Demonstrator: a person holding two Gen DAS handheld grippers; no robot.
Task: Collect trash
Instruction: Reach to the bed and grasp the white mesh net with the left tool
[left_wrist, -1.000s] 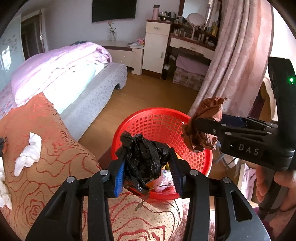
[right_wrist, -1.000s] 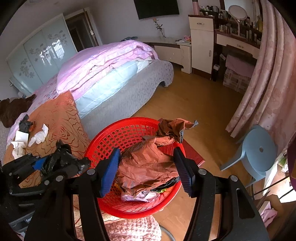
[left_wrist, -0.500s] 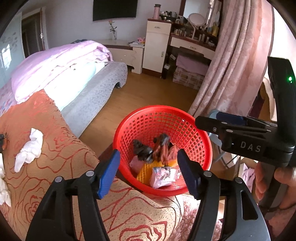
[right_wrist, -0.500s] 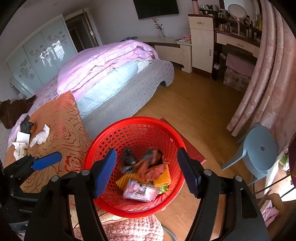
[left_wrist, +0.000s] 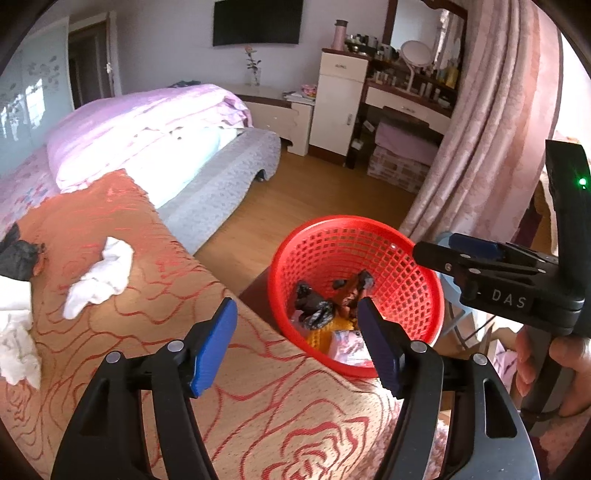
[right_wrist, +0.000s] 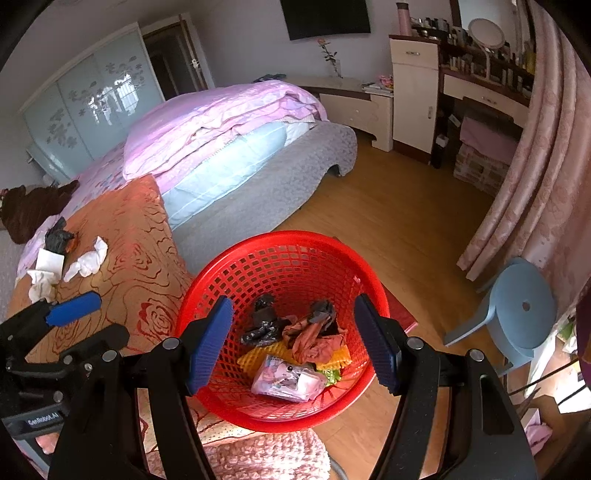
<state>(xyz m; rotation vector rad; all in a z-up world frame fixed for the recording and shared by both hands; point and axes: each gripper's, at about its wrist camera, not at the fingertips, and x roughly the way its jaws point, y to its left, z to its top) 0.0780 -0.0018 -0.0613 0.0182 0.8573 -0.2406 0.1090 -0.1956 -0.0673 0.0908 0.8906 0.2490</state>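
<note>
Red basket (right_wrist: 280, 258) of glossy plastic lattice, smooth on the rim. Inside, crumpled black plastic film (right_wrist: 264, 325), thin and slightly shiny, and wrinkled brown paper (right_wrist: 314, 339), matt. Orange bedcover (left_wrist: 110, 229) of woven cloth with a soft sheen. White tissue (left_wrist: 99, 280), soft and matt. Floor (right_wrist: 399, 221) of polished wood. Matt black plastic on the left gripper (left_wrist: 295, 332), with ribbed blue pads (left_wrist: 216, 343).

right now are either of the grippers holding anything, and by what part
Nothing is held. The left gripper and right gripper both stand open with empty jaws; the black bag and brown wrapper lie in the red basket.
</note>
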